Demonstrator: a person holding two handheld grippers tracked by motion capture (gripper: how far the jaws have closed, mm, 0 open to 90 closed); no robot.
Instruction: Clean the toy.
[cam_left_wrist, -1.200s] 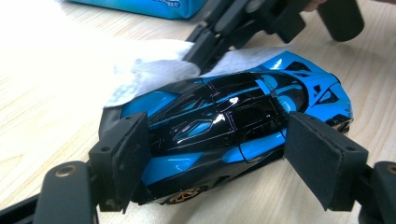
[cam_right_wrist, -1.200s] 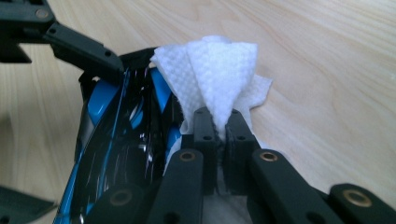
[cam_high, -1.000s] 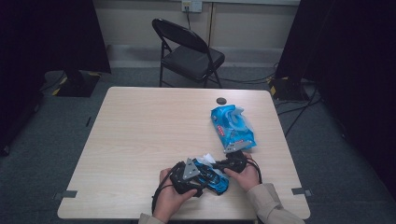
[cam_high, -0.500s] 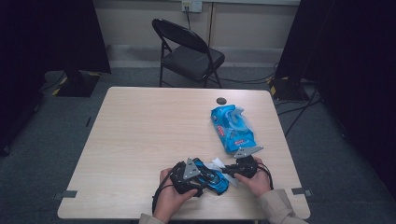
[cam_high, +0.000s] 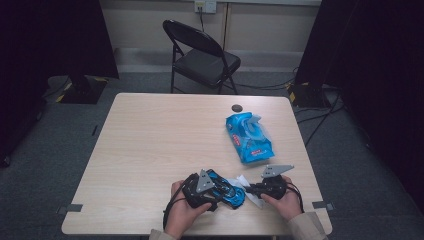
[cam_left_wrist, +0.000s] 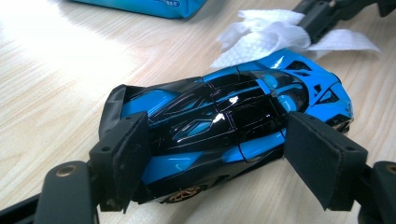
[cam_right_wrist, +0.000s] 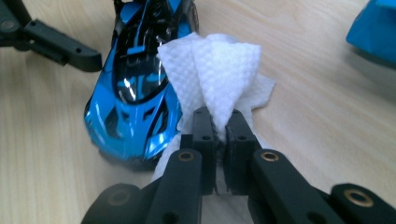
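Toy car (cam_left_wrist: 224, 135), blue and black, sits on the bench (cam_high: 150, 150) near the front edge, right in front of the person. Left gripper (cam_left_wrist: 224, 172) straddles it: jaws spread wide, one pad at the car's rear corner, the other pad at its side near the front. Rear pad looks touching or almost touching the bodywork; the far pad stands a little off the car with a gap showing. So jaws are around the car, not clamped on it. Car rests on its wheels, one gold-rimmed wheel visible low down in the left gripper view.

Right gripper (cam_right_wrist: 220, 135) has its jaws closed tight on a white paper towel (cam_right_wrist: 219, 74), bunched and sticking up past the jaw tips. Towel rests against the car's front side, touching the blue bodywork, with part of it spread flat on the bench under the jaws. In the high view the towel (cam_high: 247, 189) lies between the two grippers, just beside the car (cam_high: 227, 189).

Left hand (cam_high: 182, 212) and right hand (cam_high: 285, 200) come in from the bottom edge, close together. A blue packet (cam_high: 248, 137) lies well apart, further back on the right of the bench. A small dark round thing (cam_high: 236, 107) sits near the back edge; cannot tell what it is. A folding chair (cam_high: 200, 55) stands behind the bench.
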